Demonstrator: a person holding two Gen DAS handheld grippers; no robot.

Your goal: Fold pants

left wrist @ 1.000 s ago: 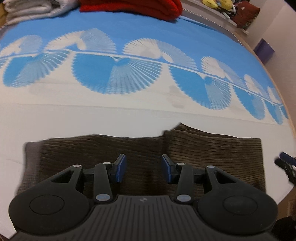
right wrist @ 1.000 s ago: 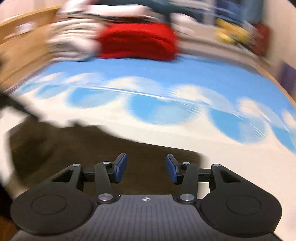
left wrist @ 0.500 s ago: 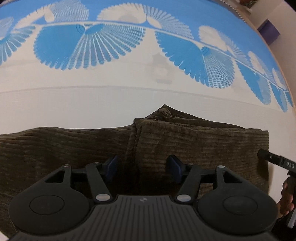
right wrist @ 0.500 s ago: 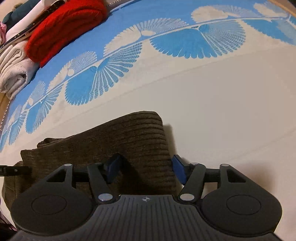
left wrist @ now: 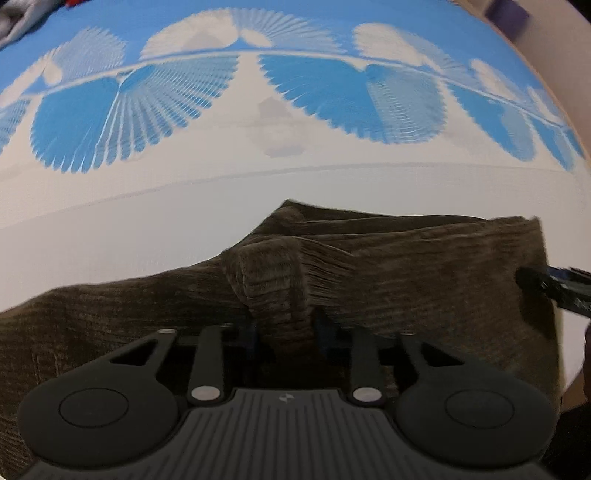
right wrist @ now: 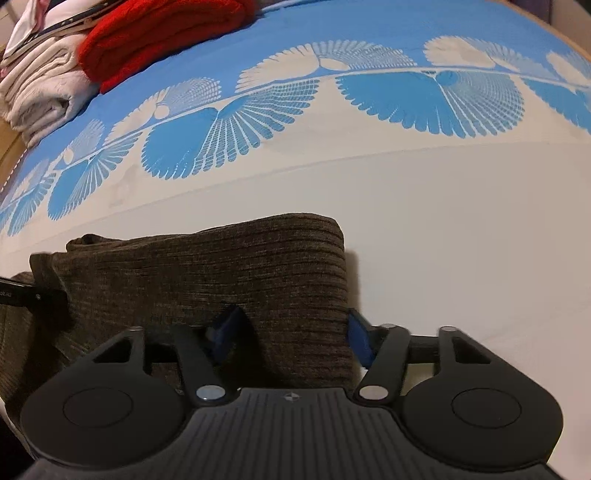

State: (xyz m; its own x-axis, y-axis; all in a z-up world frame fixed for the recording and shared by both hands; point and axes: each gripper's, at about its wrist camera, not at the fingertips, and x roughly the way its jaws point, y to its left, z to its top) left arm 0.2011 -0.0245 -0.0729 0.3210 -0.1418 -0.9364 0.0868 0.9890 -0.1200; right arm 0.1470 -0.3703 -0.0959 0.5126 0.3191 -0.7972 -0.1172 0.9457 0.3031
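Brown corduroy pants [left wrist: 424, 266] lie folded on the bed. In the left wrist view my left gripper [left wrist: 287, 329] points down at them, and its closing jaws pinch a raised ridge of cloth between the pads. The right gripper's fingers [left wrist: 554, 288] show at the pants' right end. In the right wrist view my right gripper [right wrist: 291, 332] straddles that end of the pants [right wrist: 207, 273]. Its jaws are closing with flat, unbunched cloth between them; the left pad dents the fabric and the right pad stands at its edge. The left gripper's finger [right wrist: 33, 295] shows at the left edge.
The bed cover [right wrist: 424, 206] is white near me and blue with fan patterns farther off. A folded red garment [right wrist: 162, 33] and a pale folded pile [right wrist: 40, 92] lie at the far side. A wooden bed edge [right wrist: 7, 155] runs on the left.
Both grippers came down onto the pants. The left jaws narrowed and gathered a ridge of cloth. The right gripper rolled and settled over the pants' right end.
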